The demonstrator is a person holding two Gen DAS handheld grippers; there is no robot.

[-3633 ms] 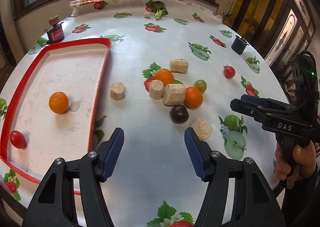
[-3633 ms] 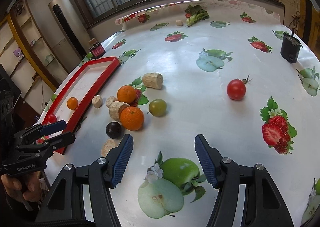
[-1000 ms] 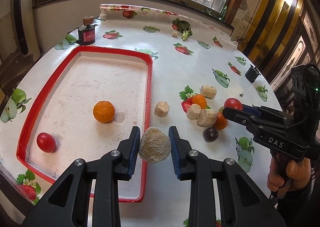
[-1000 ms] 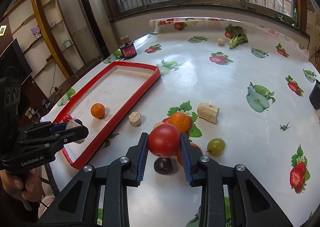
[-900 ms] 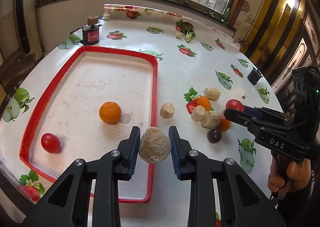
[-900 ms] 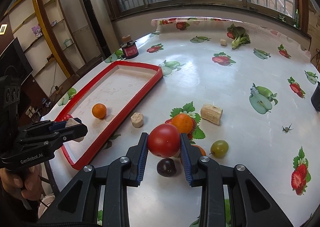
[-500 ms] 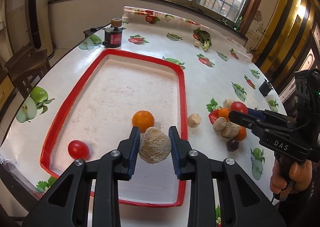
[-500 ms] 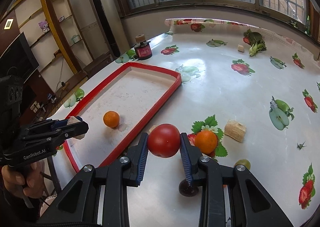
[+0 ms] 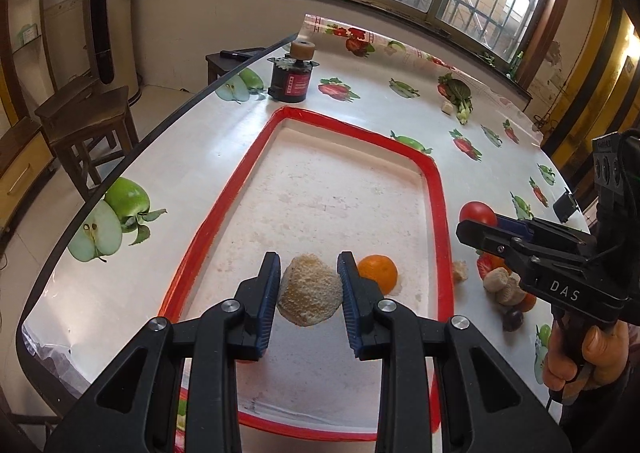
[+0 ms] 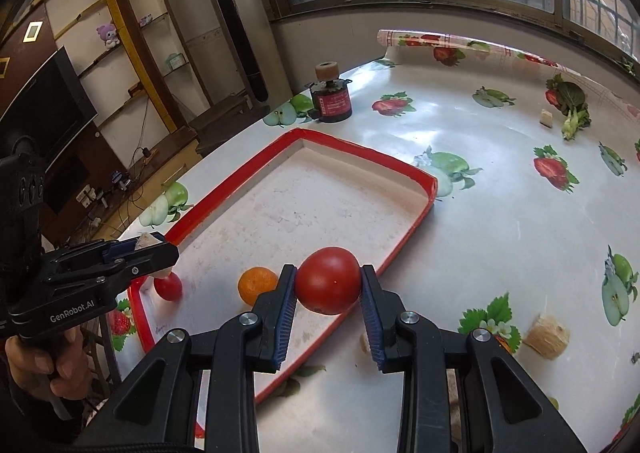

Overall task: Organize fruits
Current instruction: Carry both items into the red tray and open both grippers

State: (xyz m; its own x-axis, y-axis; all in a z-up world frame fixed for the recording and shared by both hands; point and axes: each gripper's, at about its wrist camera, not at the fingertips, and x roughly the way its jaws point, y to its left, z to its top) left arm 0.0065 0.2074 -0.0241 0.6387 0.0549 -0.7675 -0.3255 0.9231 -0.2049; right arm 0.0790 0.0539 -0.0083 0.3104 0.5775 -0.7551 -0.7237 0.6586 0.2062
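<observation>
My left gripper (image 9: 308,293) is shut on a pale, rough round chunk (image 9: 310,295), held above the near half of the red-rimmed tray (image 9: 236,189). An orange (image 9: 378,274) lies in the tray just right of it. My right gripper (image 10: 329,293) is shut on a large red tomato (image 10: 328,280), hanging over the tray's (image 10: 408,231) right rim. In the right wrist view the orange (image 10: 256,285) and a small red tomato (image 10: 168,287) rest in the tray, and the left gripper (image 10: 150,247) shows at the left with the chunk. The right gripper (image 9: 478,227) appears in the left wrist view at the right.
Right of the tray lie pale cut chunks (image 9: 502,287), an orange and a dark plum (image 9: 513,319) in a cluster. A dark red jar with a cork top (image 10: 331,99) stands beyond the tray. Greens (image 10: 572,105) lie at the far side. A wooden stool (image 9: 86,121) stands off the table's left edge.
Both grippers have carried their loads leftward, from the fruit cluster to over the tray. The chunk now hangs over the tray floor and the tomato over its right rim.
</observation>
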